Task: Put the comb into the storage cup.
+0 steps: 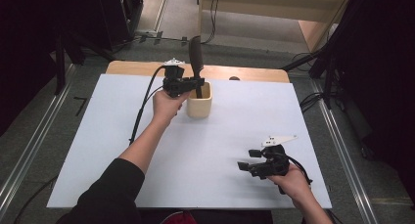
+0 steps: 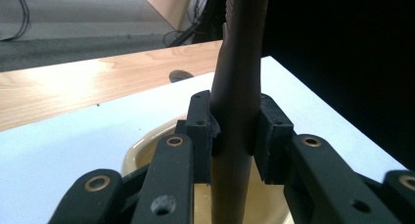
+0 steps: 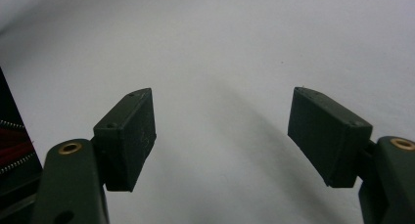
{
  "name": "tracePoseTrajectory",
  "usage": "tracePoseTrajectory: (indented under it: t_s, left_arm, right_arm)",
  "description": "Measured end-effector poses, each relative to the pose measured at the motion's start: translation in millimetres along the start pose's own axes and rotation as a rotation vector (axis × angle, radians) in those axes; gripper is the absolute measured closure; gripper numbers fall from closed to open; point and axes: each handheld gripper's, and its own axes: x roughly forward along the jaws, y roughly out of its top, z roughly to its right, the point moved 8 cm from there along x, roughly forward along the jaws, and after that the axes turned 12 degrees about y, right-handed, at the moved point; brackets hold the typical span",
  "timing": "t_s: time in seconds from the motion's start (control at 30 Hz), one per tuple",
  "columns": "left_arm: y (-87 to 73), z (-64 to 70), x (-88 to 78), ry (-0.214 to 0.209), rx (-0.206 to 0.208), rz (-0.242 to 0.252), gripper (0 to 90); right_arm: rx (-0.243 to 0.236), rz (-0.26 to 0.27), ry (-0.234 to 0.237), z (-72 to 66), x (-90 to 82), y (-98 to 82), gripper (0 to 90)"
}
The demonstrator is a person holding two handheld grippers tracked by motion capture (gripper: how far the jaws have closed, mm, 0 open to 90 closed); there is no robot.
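While upright over the cup (image 2: pixel 147 148), utensil handle (image 2: pixel 237 111) between clamped left fingers (image 2: pixel 198 128).

You have a dark brown utensil (image 1: pixel 196 57), long and slim, standing nearly upright with its lower end down inside the cream cup (image 1: pixel 199 106). Its flat, wider top leans slightly left above the rim. In the left gripper view its smooth handle (image 2: pixel 237 131) is pinched at mid-length. The cup, open-topped, sits upright near the far edge of your white board.
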Motion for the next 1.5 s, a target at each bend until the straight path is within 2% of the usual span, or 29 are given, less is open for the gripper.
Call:
tracePoseTrajectory:
  t_s: [0.3, 0.53, 0.57, 0.6, 0.67, 0.73, 0.83, 0.93, 1.07, 1.23, 1.27, 1.33, 1.5]
  left_arm:
    - [-8.6, -0.1, 3.4, -0.016, -0.012, -0.009, 73.2]
    - [-10.7, 0.2, 2.5, -0.030, -0.003, -0.003, 72.3]
    - [-10.5, 1.4, 1.5, -0.052, -0.005, -0.003, 70.0]
    - [-10.1, 2.6, 0.4, -0.072, -0.007, -0.002, 61.8]
    - [-8.7, 1.3, -2.9, -0.064, 0.000, -0.002, 44.4]
    - [-6.0, -1.2, -7.4, -0.053, 0.003, 0.008, 36.3]
    - [-0.6, -6.5, -14.1, -0.060, -0.027, 0.023, 28.6]
    - [0.5, -9.9, -18.8, -0.069, -0.037, 0.011, 28.1]
    - [-2.2, -13.1, -23.1, -0.089, -0.051, -0.030, 27.8]
    - [-4.4, -16.4, -28.4, -0.083, -0.060, -0.063, 27.7]
    - [-5.2, -17.4, -29.4, -0.076, -0.073, -0.075, 27.8]
    - [-6.1, -17.9, -32.2, -0.095, -0.091, -0.080, 27.8]
    - [-7.4, -20.6, -39.9, -0.095, -0.092, -0.088, 27.8]
  right_arm:
    - [-0.004, -0.006, 0.000, 0.0, 1.2, -0.2, 24.3]
    - [-0.005, -0.007, 0.000, 0.0, 1.3, -0.3, 24.3]
    - [-0.004, -0.009, 0.000, -0.1, 1.3, -0.3, 24.3]
    - [-0.006, -0.009, 0.000, 0.0, 1.3, -0.3, 24.3]
    - [-0.008, -0.007, -0.001, 0.2, 1.0, -0.2, 24.3]
    - [-0.007, -0.003, -0.001, 0.1, 0.6, 0.0, 24.4]
    - [-0.007, -0.006, -0.001, 0.1, 1.1, 0.0, 24.3]
    - [-0.009, -0.007, 0.000, -0.5, 1.8, 0.1, 24.3]
    - [-0.010, -0.007, -0.002, 0.1, 1.6, 0.0, 24.3]
    - [-0.011, -0.010, -0.003, -0.1, 1.9, -0.1, 24.3]
    - [-0.007, -0.007, -0.003, -0.3, 1.7, 0.2, 24.3]
    - [-0.007, -0.005, -0.005, 0.4, 1.0, 0.4, 24.3]
    - [-0.002, -0.006, -0.008, 1.2, 0.7, 0.2, 24.3]
